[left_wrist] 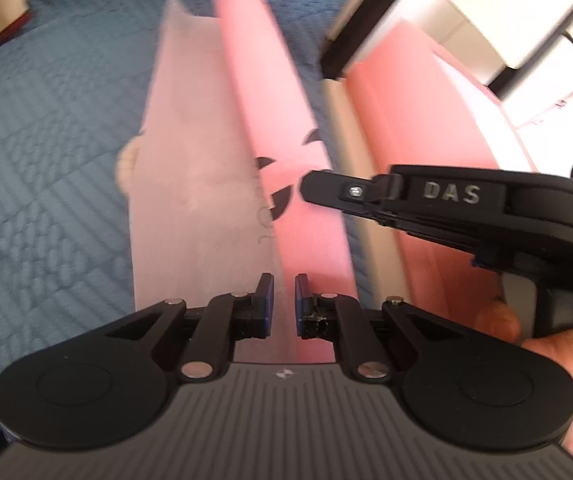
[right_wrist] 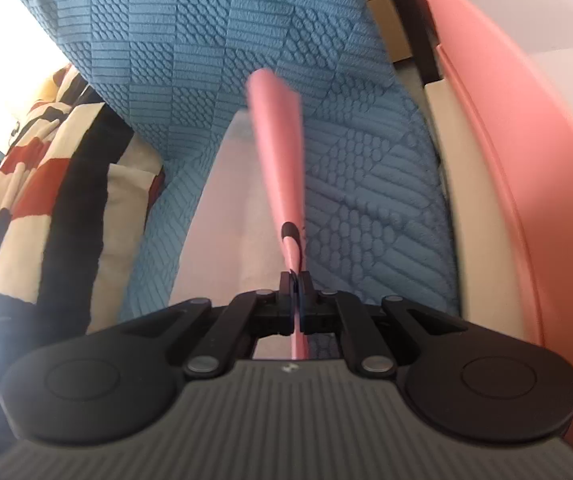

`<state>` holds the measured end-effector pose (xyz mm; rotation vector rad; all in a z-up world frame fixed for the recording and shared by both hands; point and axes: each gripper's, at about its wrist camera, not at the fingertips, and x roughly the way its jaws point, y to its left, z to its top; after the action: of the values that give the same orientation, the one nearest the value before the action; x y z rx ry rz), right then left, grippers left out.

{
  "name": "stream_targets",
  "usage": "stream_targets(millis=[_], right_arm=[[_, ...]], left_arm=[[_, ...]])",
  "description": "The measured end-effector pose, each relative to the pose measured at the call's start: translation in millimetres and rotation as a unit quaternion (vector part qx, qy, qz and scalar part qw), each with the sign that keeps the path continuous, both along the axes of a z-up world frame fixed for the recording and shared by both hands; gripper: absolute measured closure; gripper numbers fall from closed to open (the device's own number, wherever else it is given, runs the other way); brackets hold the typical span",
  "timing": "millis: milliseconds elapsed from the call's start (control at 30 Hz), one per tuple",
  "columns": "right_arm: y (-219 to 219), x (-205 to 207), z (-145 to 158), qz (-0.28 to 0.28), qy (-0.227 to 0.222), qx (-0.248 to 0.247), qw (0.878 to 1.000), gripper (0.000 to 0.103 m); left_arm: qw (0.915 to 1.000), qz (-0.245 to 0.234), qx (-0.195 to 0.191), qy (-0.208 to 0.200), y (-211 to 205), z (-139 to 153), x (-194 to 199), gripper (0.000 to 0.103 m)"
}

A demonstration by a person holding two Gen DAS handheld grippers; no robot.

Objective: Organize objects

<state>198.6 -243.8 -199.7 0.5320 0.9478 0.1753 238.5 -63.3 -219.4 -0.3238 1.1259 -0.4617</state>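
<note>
Pointing lengthwise away: pink sleeve [right_wrist: 282, 168], both grippers' jaws clamped on its near edge.

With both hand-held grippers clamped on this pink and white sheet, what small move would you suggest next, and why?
Probably lift it slightly and carry it toward the pink bin. The right hand-held gripper is shut on the sheet's pink edge, the left hand-held gripper pinches its near end, and the sheet lies over the blue quilt beside the bin.
</note>
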Motion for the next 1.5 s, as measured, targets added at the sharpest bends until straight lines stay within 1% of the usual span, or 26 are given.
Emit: stream_targets(millis=[100,200,233,300,367,500,733,867,933,1000,1133,1267,1433,1500], right_arm=[[-5.0,-2.9,0.0,-0.009,0.006,0.001,1.000,0.098],[-7.4,-3.5,-2.0,-0.015,0.014,-0.001,1.000,0.098],[-8.3,-3.4,-2.7,-0.017,0.017,0.000,1.000,0.098],[-8.6,-3.8,-3.7,-0.019,0.020,0.001,1.000,0.098],[-8.6,-4.3,-4.2,-0.021,0.021,0.004,1.000,0.098],[-6.6,-4.5,-4.8,-0.021,0.021,0.002,1.000,0.097],[-5.6,-5.7,-6.9,-0.025,0.024,-0.004,0.999,0.097],[-7.9,-8.0,-7.3,-0.037,0.026,-0.009,0.999,0.097],[-8.1,-9.3,-6.3,-0.041,0.026,-0.012,0.999,0.097],[-7.5,-10.3,-5.4,-0.045,0.025,-0.017,0.999,0.097],[-5.5,-10.5,-5.1,-0.047,0.026,-0.022,0.998,0.097],[-6.6,-9.2,-7.9,-0.049,0.029,-0.001,0.998,0.092],[0.6,-6.6,-5.5,-0.036,0.019,0.015,0.999,0.085],[3.1,-5.0,-4.2,-0.032,0.015,0.027,0.999,0.084]], left_arm=[[0.9995,-0.018,-0.024,-0.011,-4.6,3.6,-4.0,0.091],[0.9983,-0.025,-0.053,-0.006,-5.6,4.6,-4.7,0.090],[0.9978,-0.024,-0.062,-0.002,-4.7,3.8,-4.3,0.089],[0.9964,-0.023,-0.082,0.005,-2.3,2.2,-2.8,0.078],[0.9953,-0.025,-0.094,0.008,-2.2,1.7,-2.5,0.077],[0.9968,-0.031,-0.073,0.000,-5.6,2.1,-14.4,0.077],[0.9980,-0.034,-0.053,-0.005,-15.6,-2.8,-7.9,0.077],[0.9983,-0.035,-0.045,-0.009,-13.3,-2.2,-10.6,0.077],[0.9982,-0.036,-0.047,-0.010,-11.5,-2.6,-11.2,0.080],[0.9982,-0.033,-0.049,-0.012,-2.7,-0.3,-14.6,0.086],[0.9980,-0.015,-0.062,0.001,9.6,-1.8,-14.3,0.090],[0.9973,0.005,-0.071,0.017,20.3,-3.3,-13.2,0.093],[0.9972,0.023,-0.066,0.030,22.2,-1.3,-9.8,0.096],[0.9969,0.031,-0.063,0.037,23.4,-2.4,-7.4,0.097]])
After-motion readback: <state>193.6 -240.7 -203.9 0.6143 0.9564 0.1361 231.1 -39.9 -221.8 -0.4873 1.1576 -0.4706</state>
